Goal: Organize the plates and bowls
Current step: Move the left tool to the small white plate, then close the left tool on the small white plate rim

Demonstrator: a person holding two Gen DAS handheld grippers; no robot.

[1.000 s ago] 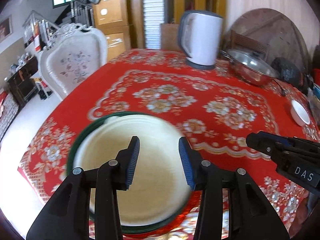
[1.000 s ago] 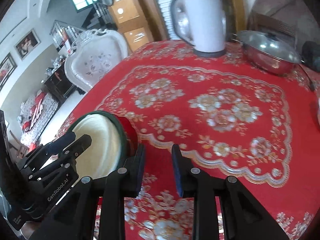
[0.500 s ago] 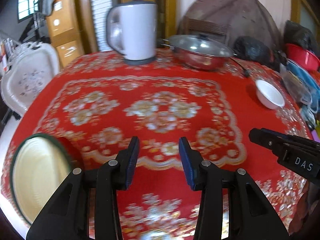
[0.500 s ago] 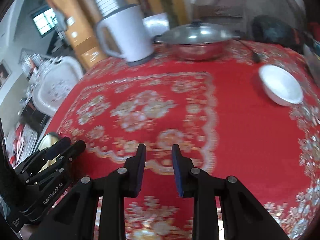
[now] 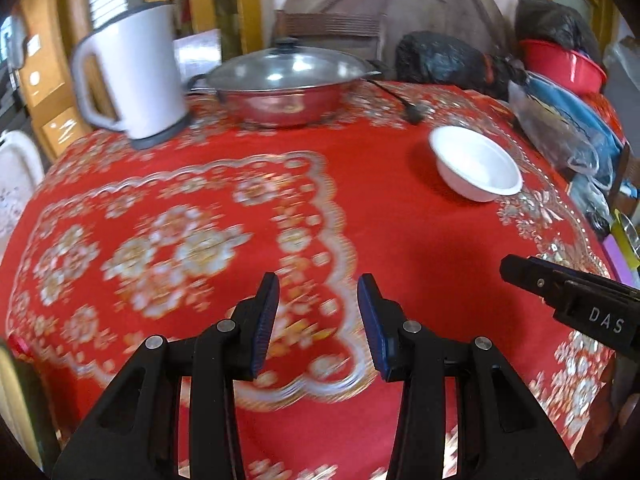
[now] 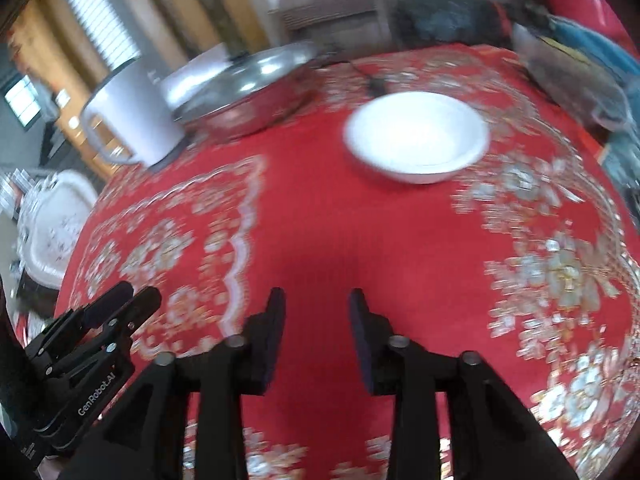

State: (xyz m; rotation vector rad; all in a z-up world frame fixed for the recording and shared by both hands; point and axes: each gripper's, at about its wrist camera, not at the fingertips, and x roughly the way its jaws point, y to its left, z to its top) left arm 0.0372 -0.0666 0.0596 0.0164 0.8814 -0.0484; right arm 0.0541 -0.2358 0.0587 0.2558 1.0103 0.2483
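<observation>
A white bowl (image 5: 476, 164) stands empty on the red flowered tablecloth (image 5: 400, 240), far right of the table. My left gripper (image 5: 318, 320) hovers over the cloth well short of the bowl, open, with nothing between its blue pads. My right gripper (image 6: 316, 320) points at the white bowl (image 6: 416, 136) from some way off; its jaws are opening and hold nothing. Each gripper shows in the other's view: the right gripper (image 5: 568, 304) at the right edge, the left gripper (image 6: 92, 344) at lower left. A sliver of the cream plate (image 5: 6, 384) shows at the left edge.
A white kettle (image 5: 132, 76) and a lidded steel pan (image 5: 288, 80) stand at the table's back. Black bags (image 5: 444, 60), a red basin (image 5: 564, 68) and plastic-wrapped things (image 5: 560, 128) crowd the right side. A white chair (image 6: 56, 220) stands beyond the left edge.
Both grippers have swung right across the table, away from the green-rimmed cream plate. The white bowl has come into view and grown larger. The right jaws have widened.
</observation>
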